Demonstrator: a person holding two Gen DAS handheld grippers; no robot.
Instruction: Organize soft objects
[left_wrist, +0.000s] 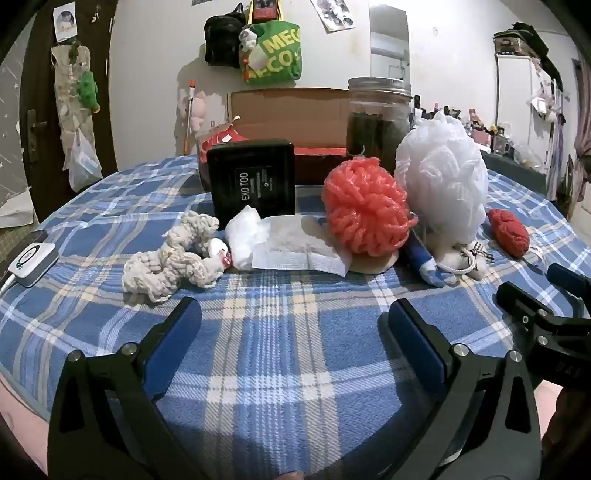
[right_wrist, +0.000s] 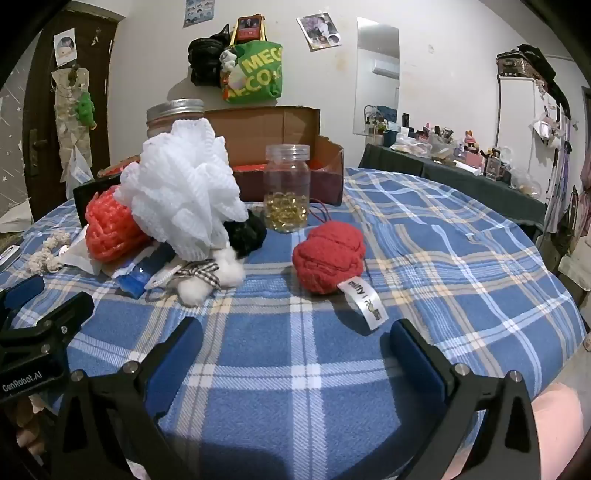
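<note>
On the blue plaid blanket (left_wrist: 288, 332) lie a cream rope toy (left_wrist: 173, 254), a white gauze pad (left_wrist: 295, 251), an orange-red mesh pouf (left_wrist: 365, 206), a white mesh pouf (left_wrist: 443, 181) and a red knitted ball (left_wrist: 508, 230). My left gripper (left_wrist: 291, 317) is open and empty, short of the gauze pad. In the right wrist view my right gripper (right_wrist: 295, 336) is open and empty, just short of the red knitted ball (right_wrist: 328, 254) with its white tag. The white pouf (right_wrist: 184, 188), the orange pouf (right_wrist: 110, 229) and a white plush (right_wrist: 210, 277) lie to the left.
An open cardboard box (right_wrist: 280, 125) stands at the back. A black box (left_wrist: 255, 181) and a dark glass jar (left_wrist: 378, 118) stand behind the soft things. A clear jar of yellow capsules (right_wrist: 287, 188) stands by the cardboard box. A white device (left_wrist: 31, 260) lies at the left edge.
</note>
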